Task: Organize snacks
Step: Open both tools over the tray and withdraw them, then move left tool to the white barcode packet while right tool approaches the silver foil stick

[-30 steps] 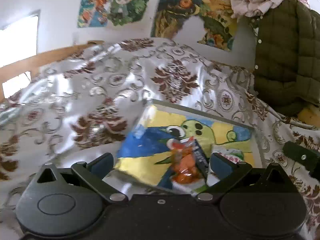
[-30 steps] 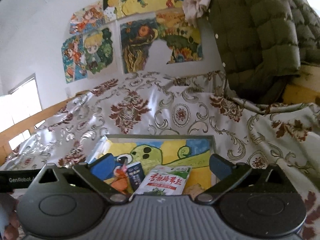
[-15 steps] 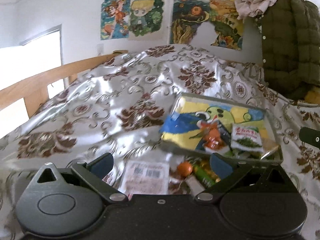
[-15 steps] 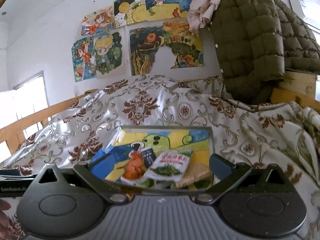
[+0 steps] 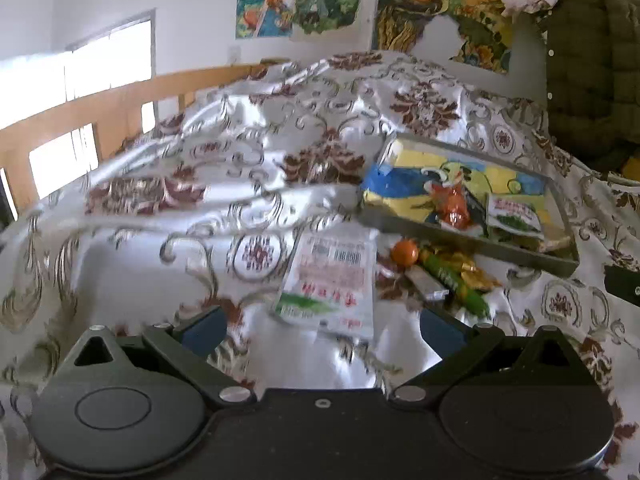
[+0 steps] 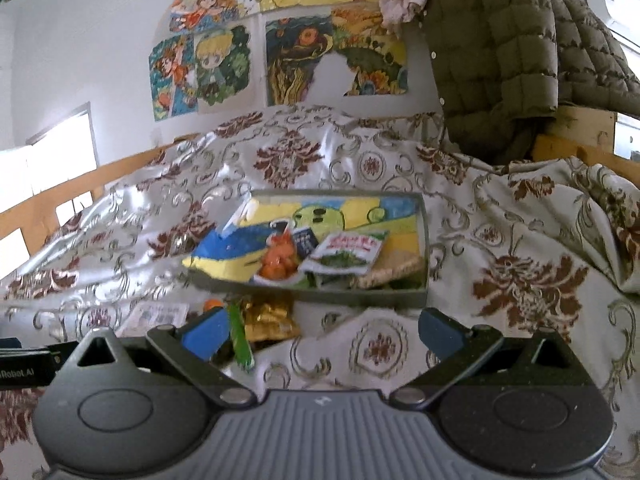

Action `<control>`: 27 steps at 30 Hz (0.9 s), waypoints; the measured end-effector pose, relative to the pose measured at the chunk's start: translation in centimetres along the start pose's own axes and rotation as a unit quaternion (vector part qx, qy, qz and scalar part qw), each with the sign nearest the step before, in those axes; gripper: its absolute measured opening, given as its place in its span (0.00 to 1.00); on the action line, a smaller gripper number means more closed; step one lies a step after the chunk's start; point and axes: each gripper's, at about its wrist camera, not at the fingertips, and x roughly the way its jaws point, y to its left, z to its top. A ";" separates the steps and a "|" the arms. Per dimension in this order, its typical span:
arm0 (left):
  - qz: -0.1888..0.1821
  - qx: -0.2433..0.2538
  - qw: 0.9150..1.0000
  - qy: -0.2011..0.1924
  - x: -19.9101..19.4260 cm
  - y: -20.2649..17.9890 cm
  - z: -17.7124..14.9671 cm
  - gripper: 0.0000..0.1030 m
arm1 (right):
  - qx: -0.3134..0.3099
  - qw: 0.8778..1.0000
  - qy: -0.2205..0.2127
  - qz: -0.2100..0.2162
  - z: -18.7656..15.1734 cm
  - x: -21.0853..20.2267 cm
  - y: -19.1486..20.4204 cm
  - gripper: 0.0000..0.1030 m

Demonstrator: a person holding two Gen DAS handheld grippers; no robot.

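Note:
A shallow grey tray (image 5: 472, 240) (image 6: 320, 295) with a painted yellow-and-blue bottom lies on the patterned cloth. Inside it lie an orange snack pack (image 5: 454, 206) (image 6: 280, 260), a white-and-green packet (image 5: 514, 216) (image 6: 346, 250) and a small dark pack (image 6: 305, 241). Loose in front of the tray lie a white packet with a barcode (image 5: 332, 280) (image 6: 158, 314), a small orange ball (image 5: 404, 252), a green stick pack (image 5: 454, 282) (image 6: 240, 338) and gold-wrapped sweets (image 5: 468, 270) (image 6: 270, 318). My left gripper (image 5: 322, 328) is open just short of the white packet. My right gripper (image 6: 320, 330) is open over bare cloth, its left finger by the green stick.
A green quilted jacket (image 6: 508, 52) hangs at the back right over a wooden frame. A wooden rail (image 5: 100, 108) runs along the left. Drawings (image 6: 280, 56) cover the wall behind. The other gripper's dark body (image 5: 622, 284) shows at the right edge of the left wrist view.
Both grippers have pulled back from over the tray toward the near side. The loose snacks in front of the tray have come into view. Both grippers stayed open.

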 end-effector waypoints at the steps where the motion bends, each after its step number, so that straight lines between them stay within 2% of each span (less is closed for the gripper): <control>1: 0.000 -0.003 1.000 0.004 0.0 0.2 -0.2 0.99 | -0.001 1.000 0.002 0.000 -0.2 -0.1 0.1 1.00; 11: 0.018 -0.008 0.999 0.027 0.1 1.8 -2.1 0.99 | 0.006 0.999 0.042 -0.001 -2.0 0.0 -0.1 1.00; 27: 0.034 0.011 0.998 0.047 1.2 1.6 -3.1 0.99 | -0.041 0.995 0.088 0.024 -3.9 2.1 2.6 1.00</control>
